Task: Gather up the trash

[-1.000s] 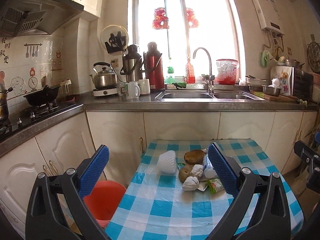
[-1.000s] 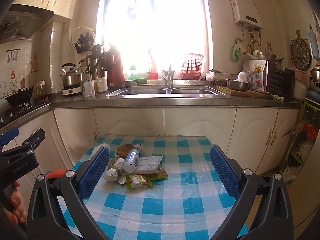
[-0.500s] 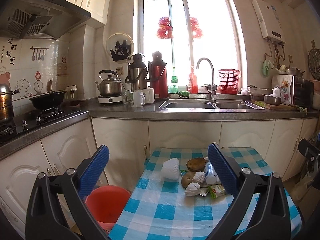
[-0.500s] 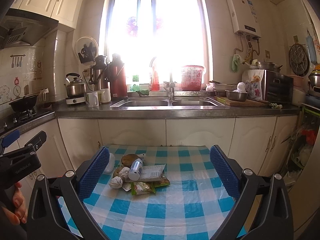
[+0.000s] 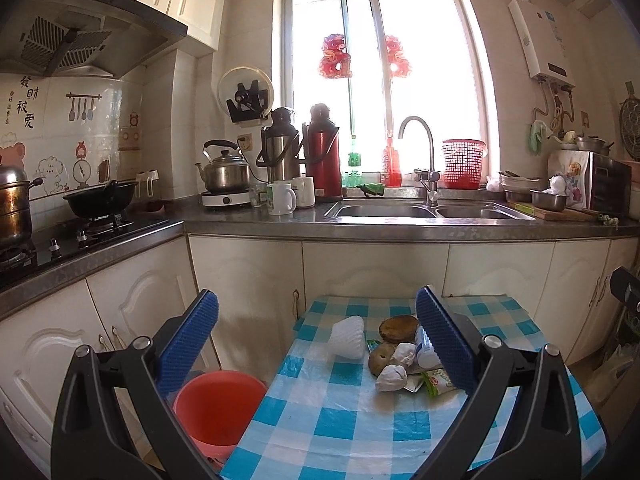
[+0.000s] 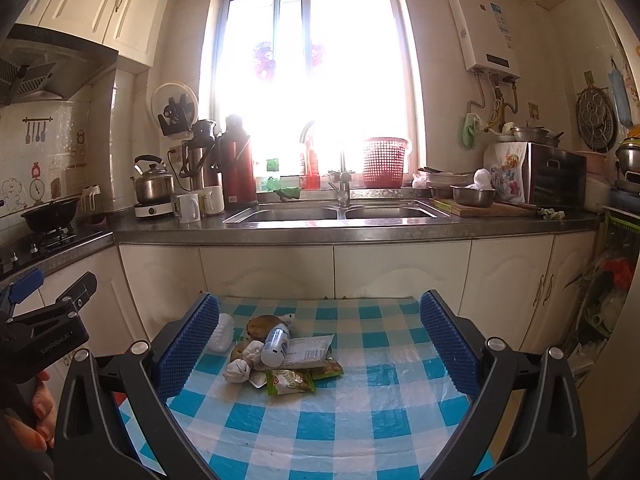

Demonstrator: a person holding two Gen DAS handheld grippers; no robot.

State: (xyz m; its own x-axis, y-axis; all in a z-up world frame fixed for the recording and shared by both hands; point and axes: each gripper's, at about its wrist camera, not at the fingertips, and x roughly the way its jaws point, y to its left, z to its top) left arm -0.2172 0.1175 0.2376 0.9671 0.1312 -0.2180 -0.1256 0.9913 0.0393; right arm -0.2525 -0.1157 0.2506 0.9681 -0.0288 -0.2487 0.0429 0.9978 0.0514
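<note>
Holding the left gripper wide and empty above the near left corner of the blue-checked table, and the right gripper just as wide and empty nearer the table's middle. Facing cabinets close behind the far edge, leaving little room to overshoot. Keeping a red bucket on the floor just off the table's left edge, below the left gripper and probably meant to take the rubbish. Looking ahead to the trash pile heaped on the far half of the cloth: ahead and to the right from the left wrist, ahead and to the left from the right wrist, so sitting between the two, with neither clearly nearer. Noting bare cloth in front and to the right for an approach. Picking out a white foam sleeve on the pile's bucket side, set slightly apart and seemingly the easiest first grab for the left. Spotting a small bottle lying atop the heap, long axis running away from the right wrist, and a green wrapper at the near edge.
</note>
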